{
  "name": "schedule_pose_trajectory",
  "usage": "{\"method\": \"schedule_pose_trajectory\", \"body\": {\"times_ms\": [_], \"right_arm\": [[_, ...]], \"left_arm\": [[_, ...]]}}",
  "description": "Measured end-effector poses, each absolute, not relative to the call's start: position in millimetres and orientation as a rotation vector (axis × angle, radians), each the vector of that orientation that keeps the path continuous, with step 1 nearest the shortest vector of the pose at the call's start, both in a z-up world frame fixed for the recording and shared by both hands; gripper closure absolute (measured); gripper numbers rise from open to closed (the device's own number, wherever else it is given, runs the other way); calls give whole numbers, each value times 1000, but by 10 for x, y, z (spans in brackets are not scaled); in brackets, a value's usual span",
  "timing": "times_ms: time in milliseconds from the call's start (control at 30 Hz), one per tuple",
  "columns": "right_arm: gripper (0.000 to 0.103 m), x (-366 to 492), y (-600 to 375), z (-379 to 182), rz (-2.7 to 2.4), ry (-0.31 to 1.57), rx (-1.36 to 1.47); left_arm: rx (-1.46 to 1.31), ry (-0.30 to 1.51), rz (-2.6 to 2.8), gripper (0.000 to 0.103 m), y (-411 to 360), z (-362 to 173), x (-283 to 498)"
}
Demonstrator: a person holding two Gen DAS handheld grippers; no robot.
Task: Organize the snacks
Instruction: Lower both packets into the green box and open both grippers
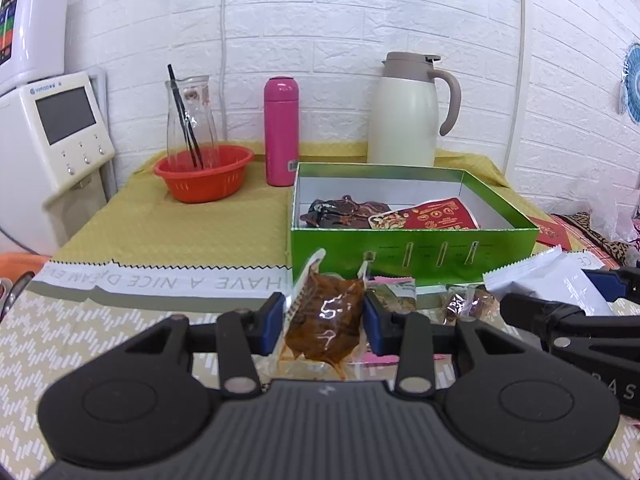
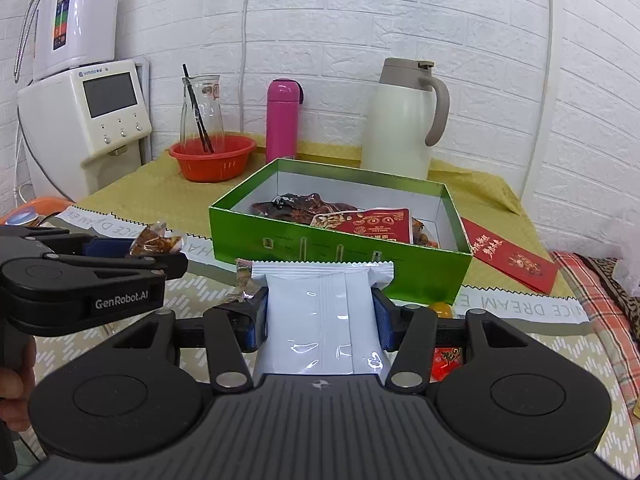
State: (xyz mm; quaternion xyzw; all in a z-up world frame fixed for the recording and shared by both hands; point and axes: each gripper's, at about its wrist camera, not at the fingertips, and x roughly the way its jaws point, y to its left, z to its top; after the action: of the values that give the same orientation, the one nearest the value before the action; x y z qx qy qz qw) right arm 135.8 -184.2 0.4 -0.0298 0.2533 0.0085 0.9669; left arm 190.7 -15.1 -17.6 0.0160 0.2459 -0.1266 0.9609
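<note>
My left gripper (image 1: pixel 324 316) is shut on a clear packet of brown snack (image 1: pixel 326 320), held in front of the green box (image 1: pixel 412 248). My right gripper (image 2: pixel 320 316) is shut on a white packet (image 2: pixel 324 320), also in front of the green box (image 2: pixel 340 252). The box is open and holds a dark brown packet (image 1: pixel 340 212) and a red nut packet (image 1: pixel 432 216). The left gripper (image 2: pixel 132 248) with its brown packet (image 2: pixel 154 242) shows at left in the right wrist view. The right gripper (image 1: pixel 572 296) with the white packet (image 1: pixel 548 276) shows at right in the left wrist view.
Behind the box stand a white thermos jug (image 1: pixel 408 116), a pink bottle (image 1: pixel 281 132) and a glass carafe in a red basket (image 1: pixel 204 172). A water dispenser (image 1: pixel 52 140) is at left. Small wrapped snacks (image 1: pixel 468 304) lie in front of the box. A red envelope (image 2: pixel 512 256) lies right of it.
</note>
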Motion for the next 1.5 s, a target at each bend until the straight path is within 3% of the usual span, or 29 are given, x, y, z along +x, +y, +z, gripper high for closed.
{"method": "schedule_pose_trajectory", "body": {"times_ms": [567,867,1033,1067,1100,1500], "right_arm": [[16,2567,-2461,327,-85,479,67],[16,3039,-2466,143,-21,490,82],[13,3180,-2463,-21,-66,527,87],[9,3180,-2467,-33,-76,524,96],[0,3176,-2474,-40,-85,519,104],[0,2583,-2533,485,-15,345,86]], "left_arm": [[63,463,-240,61,-791,242,3053],[59,541,-227,55,-957,-131,3670],[79,525,-220,51,-974,-227,3705],[88,517,-216,40,-980,-224,3697],[97,505,-213,34,-980,-210,3688],[91,427,-192,31,-710,139,3183]]}}
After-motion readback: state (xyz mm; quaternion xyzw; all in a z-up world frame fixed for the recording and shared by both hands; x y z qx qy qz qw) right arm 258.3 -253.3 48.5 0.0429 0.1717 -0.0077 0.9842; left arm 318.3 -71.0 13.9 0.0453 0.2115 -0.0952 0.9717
